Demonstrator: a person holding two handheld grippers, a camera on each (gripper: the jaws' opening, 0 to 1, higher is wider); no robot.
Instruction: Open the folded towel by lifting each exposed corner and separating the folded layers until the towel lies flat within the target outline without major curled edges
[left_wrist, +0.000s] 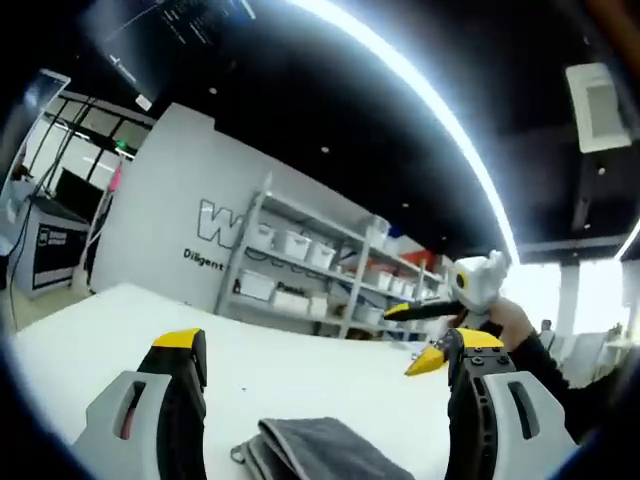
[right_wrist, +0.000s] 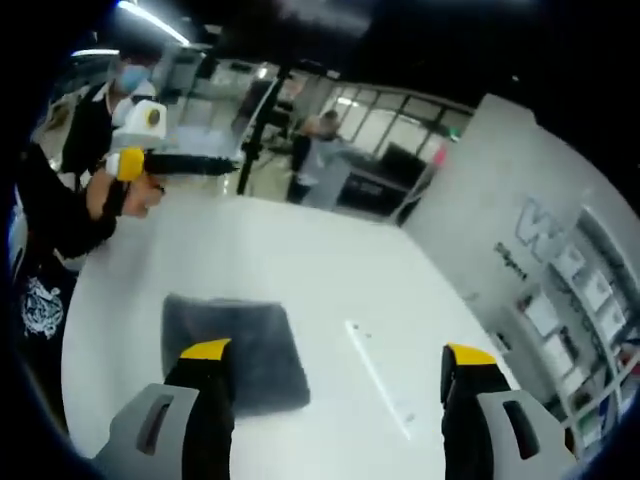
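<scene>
1. Left gripper (left_wrist: 325, 365): jaws spread wide, nothing between them, raised off the white bench (left_wrist: 300, 370).
2. Right gripper (right_wrist: 338, 355): jaws wide too, holding nothing, above the bench.
3. Towel (right_wrist: 235, 345): dark grey, folded, flat on bench, near the right gripper's left jaw, which covers its near edge.
4. Left gripper view: towel cut off by the lower rim, folded layers visible.
5. Bench markings too faint to read.

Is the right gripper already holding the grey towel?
No. The right gripper stands open above the table, and the folded grey towel lies untouched beside its left finger.
</scene>
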